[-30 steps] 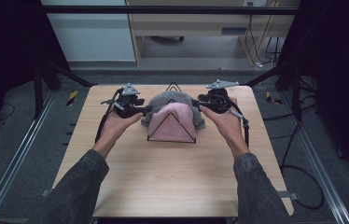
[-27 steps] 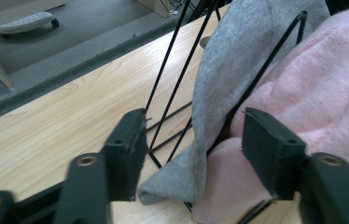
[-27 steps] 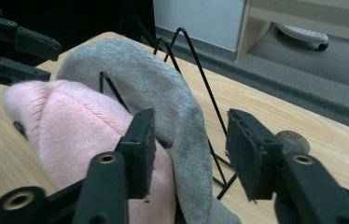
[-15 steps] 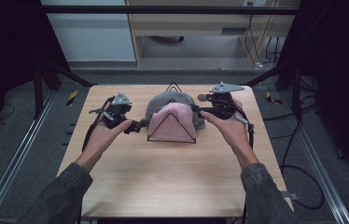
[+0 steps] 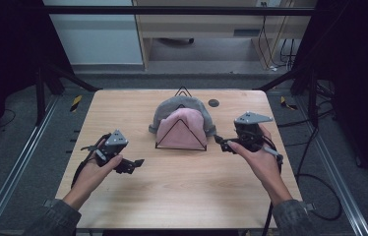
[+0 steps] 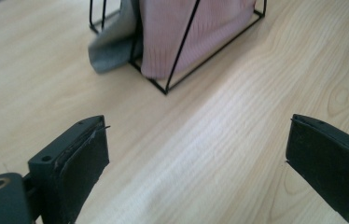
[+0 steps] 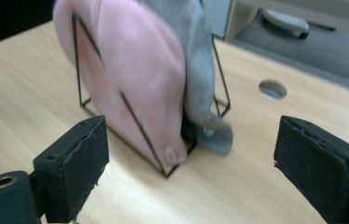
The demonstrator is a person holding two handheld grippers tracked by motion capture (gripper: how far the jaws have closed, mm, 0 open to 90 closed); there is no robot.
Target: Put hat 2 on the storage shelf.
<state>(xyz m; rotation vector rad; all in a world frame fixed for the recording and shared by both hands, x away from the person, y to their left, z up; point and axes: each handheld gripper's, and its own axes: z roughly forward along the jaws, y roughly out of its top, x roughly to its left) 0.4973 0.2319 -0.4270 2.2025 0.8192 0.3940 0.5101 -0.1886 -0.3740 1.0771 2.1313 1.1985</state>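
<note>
**Near the far middle of the tabletop, two hats sit on a light wire stand with nothing steadying it**

Toward the far edge of the tabletop [image 5: 123, 206], at its middle, a pink hat [image 5: 182, 129] and a grey hat [image 5: 174, 105] hang over a thin black wire stand [image 5: 181, 142], the pink one nearer the person and the grey one behind it. Both pairs of tongs are released and hold nothing: their jaws have just been opening, and bare wood shows between them. The left tongs [image 5: 132, 164] hover near the left edge, well apart from the stand; the right tongs [image 5: 221, 143] sit just beside the stand's right corner.

The risk lies mostly on that right side. A stray sideways move there could clip the wire frame, and so slight a stand would probably slide or tip, spilling both hats. The grey hat's brim [image 7: 217, 133] droops past the base onto the wood, so a jaw could catch it and drag the hat off. The pink hat rests loosely against the grey one, so it might slip forward if jolted.
</note>
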